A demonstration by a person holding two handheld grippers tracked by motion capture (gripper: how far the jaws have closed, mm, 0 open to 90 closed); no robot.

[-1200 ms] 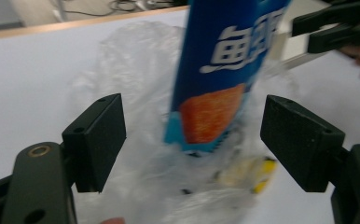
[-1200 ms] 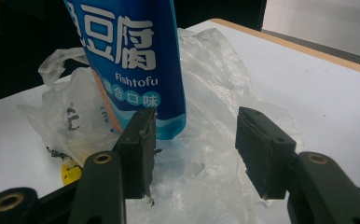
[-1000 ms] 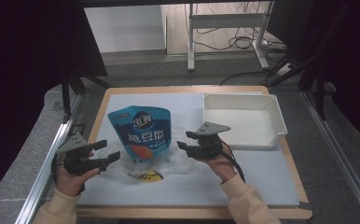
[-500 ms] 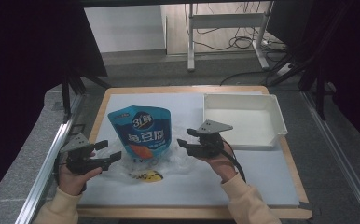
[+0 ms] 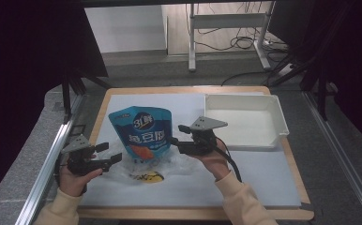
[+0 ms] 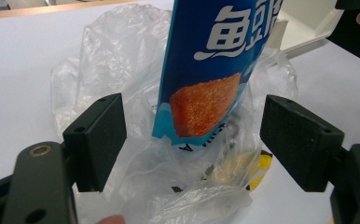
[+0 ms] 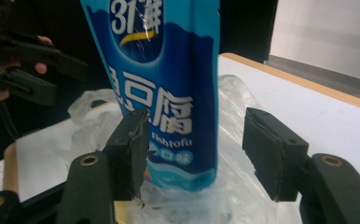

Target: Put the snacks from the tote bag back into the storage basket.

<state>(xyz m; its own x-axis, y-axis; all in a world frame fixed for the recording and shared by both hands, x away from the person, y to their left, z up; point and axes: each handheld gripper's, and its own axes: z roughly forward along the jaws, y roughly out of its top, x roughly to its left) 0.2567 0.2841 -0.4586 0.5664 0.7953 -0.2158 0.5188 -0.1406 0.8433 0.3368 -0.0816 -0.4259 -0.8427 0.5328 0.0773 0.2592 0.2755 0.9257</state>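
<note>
While we look down from the high view, we see a blue pouch (image 5: 142, 132) standing upright on the white sheet of the desk (image 5: 263, 173), its foot set in a crumpled clear plastic bag (image 5: 144, 171). Our left gripper (image 5: 109, 153) sits just left of that bag with its fingers spread and holding nothing. Our right gripper (image 5: 178, 136) is at the pouch's right edge, fingers also apart. A white tray (image 5: 282, 124) lies to the right, well apart from the pouch.

From the left gripper view, the fingers (image 6: 98, 140) stand wide open, and the pouch and the bag lie between and beyond them; neither finger seems to touch them, though the nearness is hard to judge.

From the right gripper view, the fingers (image 7: 273, 154) are open too. The pouch's lower part stands between them, close against the left-hand finger, and we cannot tell whether they touch. The other finger is clear of it.
</note>
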